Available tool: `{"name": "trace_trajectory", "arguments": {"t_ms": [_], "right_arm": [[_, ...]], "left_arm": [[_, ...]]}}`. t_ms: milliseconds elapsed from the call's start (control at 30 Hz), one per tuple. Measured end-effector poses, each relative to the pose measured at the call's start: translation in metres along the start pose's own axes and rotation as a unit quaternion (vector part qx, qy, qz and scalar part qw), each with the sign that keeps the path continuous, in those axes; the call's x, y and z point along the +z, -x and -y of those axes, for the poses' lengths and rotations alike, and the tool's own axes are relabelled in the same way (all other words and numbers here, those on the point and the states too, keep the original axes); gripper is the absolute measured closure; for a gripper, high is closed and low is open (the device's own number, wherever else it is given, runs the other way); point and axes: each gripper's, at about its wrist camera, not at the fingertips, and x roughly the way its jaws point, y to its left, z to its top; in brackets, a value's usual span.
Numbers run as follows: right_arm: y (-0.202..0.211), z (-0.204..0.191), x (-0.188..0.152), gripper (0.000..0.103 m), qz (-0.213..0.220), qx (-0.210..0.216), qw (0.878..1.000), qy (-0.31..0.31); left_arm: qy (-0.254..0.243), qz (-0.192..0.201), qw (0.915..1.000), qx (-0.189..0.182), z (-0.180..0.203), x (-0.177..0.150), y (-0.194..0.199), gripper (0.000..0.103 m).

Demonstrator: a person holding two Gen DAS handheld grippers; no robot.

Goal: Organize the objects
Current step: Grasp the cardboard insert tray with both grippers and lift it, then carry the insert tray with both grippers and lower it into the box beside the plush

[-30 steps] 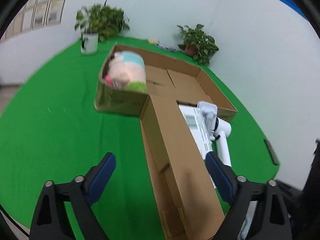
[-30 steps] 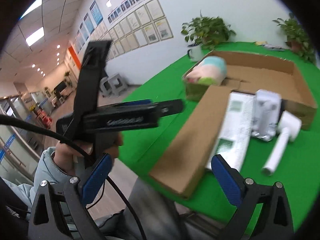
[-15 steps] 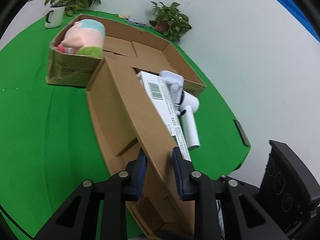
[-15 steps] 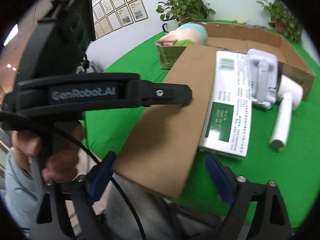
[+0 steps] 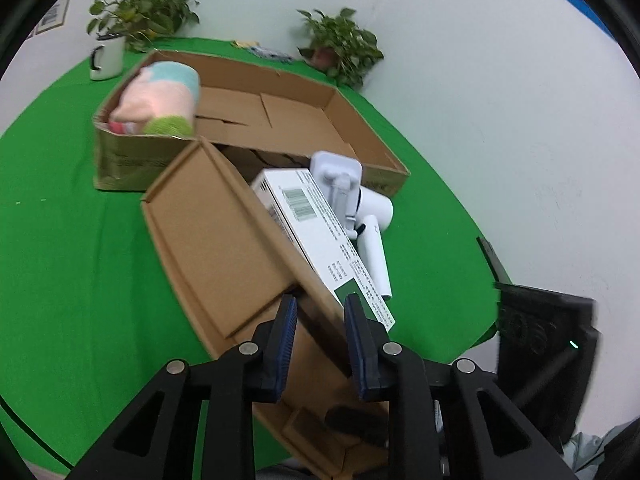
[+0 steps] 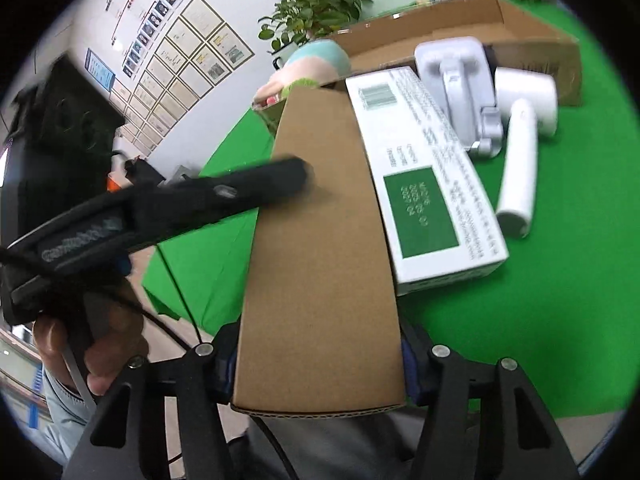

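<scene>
The left gripper [image 5: 320, 332] is clenched on the raised side wall of the narrow cardboard box [image 5: 224, 248], its blue pads [image 5: 286, 336] pressed against the board from both sides near the box's near end. The box is tilted, its open inside facing left in the left wrist view, and its far end reaches toward the big open carton [image 5: 360, 136] on the green surface [image 5: 60, 240].

The right gripper [image 6: 320, 364] has just been closing around the near end of the same box — the brown panel [image 6: 320, 260] fills the gap between its fingers, and the blue pads sit at the panel's two edges; whether they already press on it I cannot tell. In the right wrist view the left gripper's black finger [image 6: 256, 184] lies across the panel, held by the person's hand [image 6: 80, 344].

A white product box [image 5: 320, 232] with a barcode and a green label lies just beside the cardboard box, against its right side. A white hair dryer [image 5: 372, 232] lies next to that, with a white flat stand-like part [image 5: 336, 172] beside its head.

Inside the carton's left corner rests a pastel plush toy [image 5: 160, 100]. Behind the carton stand a white mug with a plant [image 5: 108, 56] and a second potted plant [image 5: 340, 52].
</scene>
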Motion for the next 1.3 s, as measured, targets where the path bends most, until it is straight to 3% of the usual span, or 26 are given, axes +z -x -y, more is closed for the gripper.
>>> {"name": "trace_trajectory", "arguments": {"t_ms": [167,267,333,367,500,567,633,667,733,767,800,900,967,1100,1200,1300], "right_arm": [[-0.016,0.020,0.002,0.045,-0.031,0.092,0.991,-0.093],[-0.030,0.011,0.003,0.044,-0.051,0.104,0.989,-0.094],[-0.030,0.002,0.006,0.035,-0.043,0.070,0.994,-0.072],[-0.025,-0.003,0.008,0.022,-0.028,0.042,0.997,-0.055],[0.012,-0.032,0.009,0.020,0.056,-0.073,0.995,0.045],[0.009,-0.044,0.018,0.020,0.072,-0.103,0.987,0.098],[0.007,-0.050,0.020,0.020,0.076,-0.131,0.980,0.126],[0.005,-0.050,0.021,0.021,0.074,-0.133,0.980,0.128],[0.001,-0.045,0.019,0.045,0.063,-0.141,0.980,0.125],[0.004,-0.042,0.015,0.070,0.055,-0.149,0.979,0.125],[0.007,-0.040,0.008,0.086,0.044,-0.158,0.978,0.125],[0.000,-0.037,0.007,0.087,0.045,-0.163,0.977,0.130],[-0.001,-0.038,0.002,0.087,0.036,-0.145,0.981,0.126],[-0.014,-0.051,0.000,0.080,0.008,-0.089,0.987,0.133],[-0.021,-0.053,0.005,0.073,0.016,-0.103,0.986,0.130],[-0.034,-0.052,0.016,0.073,0.021,-0.125,0.984,0.122]], "left_arm": [[0.019,0.034,0.9974,0.061,-0.023,-0.008,0.040,0.068],[0.041,0.026,0.9956,0.081,-0.042,-0.014,0.043,0.068],[0.058,0.007,0.9931,0.102,-0.054,-0.019,0.034,0.068],[0.067,-0.002,0.9922,0.105,-0.060,-0.022,0.028,0.068],[0.071,-0.014,0.9946,0.074,-0.059,-0.026,0.010,0.067],[0.062,-0.018,0.9964,0.056,-0.051,-0.025,0.000,0.057],[0.059,-0.018,0.9966,0.054,-0.046,-0.024,-0.007,0.055],[0.063,-0.020,0.9964,0.053,-0.048,-0.023,-0.010,0.055],[0.081,-0.027,0.9950,0.052,-0.056,-0.023,-0.015,0.055],[0.090,-0.029,0.9941,0.053,-0.060,-0.024,-0.017,0.056],[0.094,-0.031,0.9937,0.051,-0.063,-0.025,-0.018,0.058],[0.102,-0.027,0.9935,0.041,-0.069,-0.030,-0.020,0.068],[0.100,-0.028,0.9936,0.043,-0.073,-0.034,-0.013,0.073],[0.091,-0.035,0.9935,0.060,-0.079,-0.038,-0.007,0.073],[0.097,-0.035,0.9921,0.071,-0.084,-0.031,-0.008,0.073],[0.095,-0.035,0.9920,0.076,-0.089,-0.024,-0.014,0.073]]}}
